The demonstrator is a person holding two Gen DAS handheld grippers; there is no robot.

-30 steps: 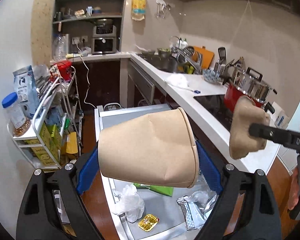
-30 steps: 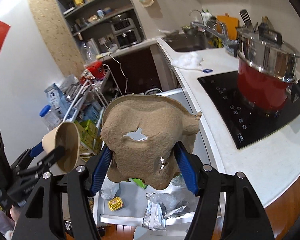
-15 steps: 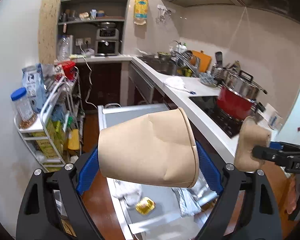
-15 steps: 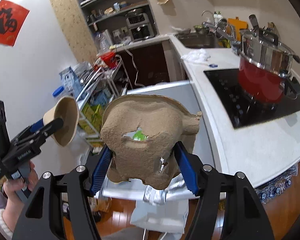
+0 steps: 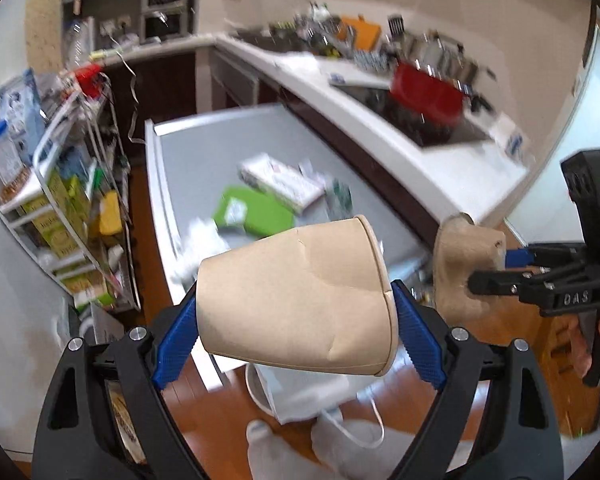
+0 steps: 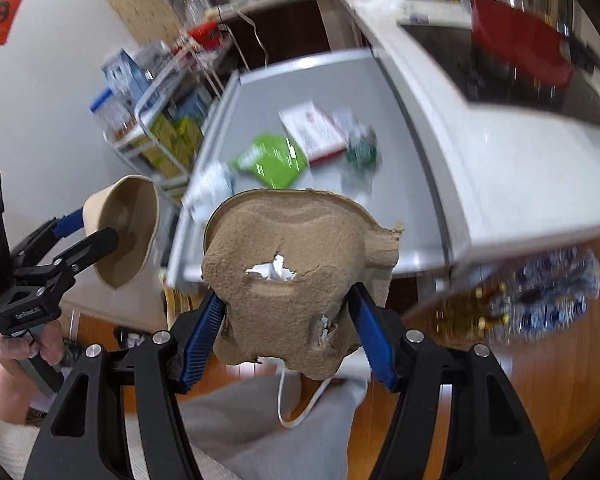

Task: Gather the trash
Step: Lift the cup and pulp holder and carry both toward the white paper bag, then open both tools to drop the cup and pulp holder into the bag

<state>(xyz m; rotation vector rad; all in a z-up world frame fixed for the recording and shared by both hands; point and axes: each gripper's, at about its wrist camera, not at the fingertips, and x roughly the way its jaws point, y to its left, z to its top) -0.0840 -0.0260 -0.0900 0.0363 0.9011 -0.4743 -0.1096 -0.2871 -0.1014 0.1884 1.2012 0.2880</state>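
**Tongs loaded with trash above the grey table**

Left wrist view: left tongs [image 5: 296,312] clamp a dented paper cup [image 5: 296,296] lying sideways, above a white bag [image 5: 300,392].

Right wrist view: right tongs [image 6: 288,320] grip a torn pulp tray [image 6: 296,280]; green packet [image 6: 272,160] lies on the table [image 6: 380,92].

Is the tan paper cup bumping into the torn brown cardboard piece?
Apart. In the right wrist view, the tan paper cup sits left of the torn brown cardboard piece with grey table edge visible between them.

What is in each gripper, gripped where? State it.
Left gripper: a dented tan paper cup lying sideways, clamped base against rim. Right gripper: a torn brown moulded-pulp tray piece, pinched at its lower sides.
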